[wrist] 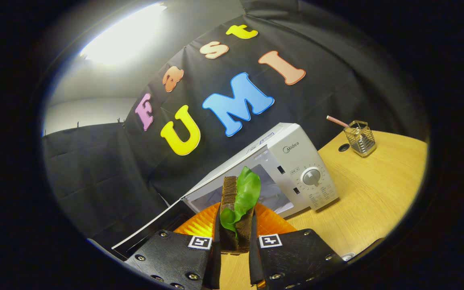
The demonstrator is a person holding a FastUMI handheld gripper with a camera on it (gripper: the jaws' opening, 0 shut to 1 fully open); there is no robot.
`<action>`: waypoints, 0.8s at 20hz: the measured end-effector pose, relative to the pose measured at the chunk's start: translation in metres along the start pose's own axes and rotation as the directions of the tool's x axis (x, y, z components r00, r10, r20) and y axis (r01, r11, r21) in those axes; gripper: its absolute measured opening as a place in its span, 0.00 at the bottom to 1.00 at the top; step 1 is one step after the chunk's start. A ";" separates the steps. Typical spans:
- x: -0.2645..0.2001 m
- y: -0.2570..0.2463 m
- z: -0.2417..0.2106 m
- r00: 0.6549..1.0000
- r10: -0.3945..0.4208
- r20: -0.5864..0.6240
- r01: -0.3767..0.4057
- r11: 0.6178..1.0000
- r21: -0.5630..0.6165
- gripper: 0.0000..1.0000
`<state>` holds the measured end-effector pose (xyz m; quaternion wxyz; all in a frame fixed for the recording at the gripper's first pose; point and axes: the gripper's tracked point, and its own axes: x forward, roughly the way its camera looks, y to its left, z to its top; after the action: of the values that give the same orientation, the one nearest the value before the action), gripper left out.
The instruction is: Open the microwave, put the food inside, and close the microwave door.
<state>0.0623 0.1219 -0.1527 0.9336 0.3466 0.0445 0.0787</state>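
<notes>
My gripper [234, 235] is shut on a sandwich [236, 209]: brown bread slices with a green lettuce leaf sticking up, held upright between both fingers. Under and behind the sandwich lies an orange ribbed plate [272, 223]. Beyond the fingers stands a white microwave [292, 169] on the wooden table [369, 201]. Its door [151, 225] is swung open toward the left, and the pale cavity [272, 193] shows behind the sandwich. A round dial [311, 176] sits on its control panel at the right.
A wire mesh holder [360, 138] with a striped straw stands at the table's far right, next to a dark round hole [343, 147] in the tabletop. Black cloth walls close the booth behind the microwave.
</notes>
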 end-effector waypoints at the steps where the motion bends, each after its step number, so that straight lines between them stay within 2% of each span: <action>1: 0.012 0.000 -0.003 1.000 -0.014 0.000 0.014 1.000 0.018 0.28; 3: 0.035 -0.002 -0.011 0.999 -0.053 0.003 0.053 0.997 0.047 0.28; 7: 0.077 0.002 -0.029 0.996 -0.087 0.009 0.085 0.984 0.156 0.28; 10: 0.104 0.004 -0.039 0.993 -0.114 0.024 0.107 0.976 0.187 0.28; 13: 0.133 -0.001 -0.040 0.989 -0.141 0.042 0.120 0.939 0.322 0.28; 16: 0.155 -0.011 -0.046 0.983 -0.173 0.066 0.134 0.910 0.392 0.28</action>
<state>0.2093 0.1708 -0.1996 0.8516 0.5222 0.0400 -0.0224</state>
